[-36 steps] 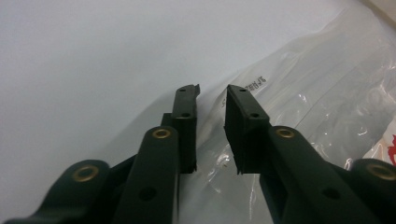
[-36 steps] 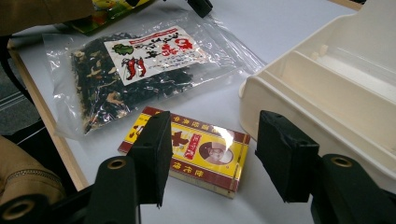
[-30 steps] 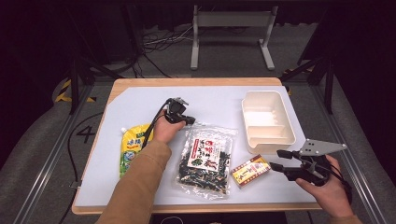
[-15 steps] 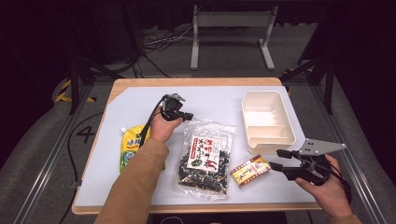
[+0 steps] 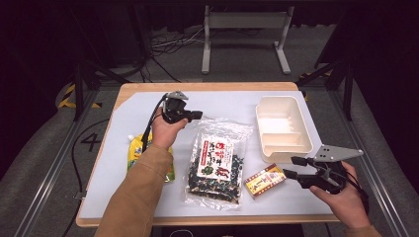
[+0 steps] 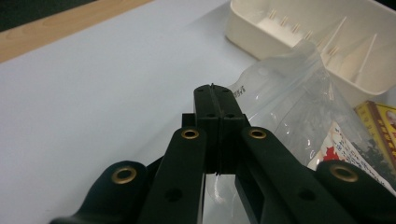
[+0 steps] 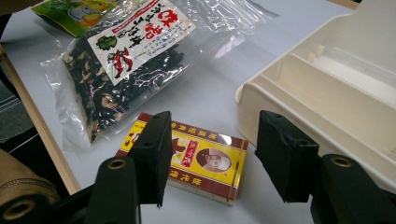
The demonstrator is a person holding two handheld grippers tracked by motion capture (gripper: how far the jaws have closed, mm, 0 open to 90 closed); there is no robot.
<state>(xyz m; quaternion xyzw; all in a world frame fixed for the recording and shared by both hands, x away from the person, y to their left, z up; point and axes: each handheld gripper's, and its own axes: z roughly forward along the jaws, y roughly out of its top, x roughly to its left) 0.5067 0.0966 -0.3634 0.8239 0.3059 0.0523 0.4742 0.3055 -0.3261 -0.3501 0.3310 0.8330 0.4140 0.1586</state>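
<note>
On pale table (image 5: 148, 111) in dark room, left claw (image 5: 196, 115) closed empty at 11 o'clock of seaweed bag (image 5: 216, 160), right claw (image 5: 289, 167) open, yellow box (image 5: 265, 179) just at its 9 o'clock.

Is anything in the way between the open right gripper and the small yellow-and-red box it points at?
Nothing visible. In the right gripper view the right gripper has its jaws open just above the small yellow-and-red box, with bare table around it. The seaweed bag and white tray lie off to the sides.

High view looks forward and down over the whole desk (image 5: 148, 111); both gripper views sit close, sharing the seaweed bag (image 5: 216, 163) and white tray (image 5: 296, 148).
</note>
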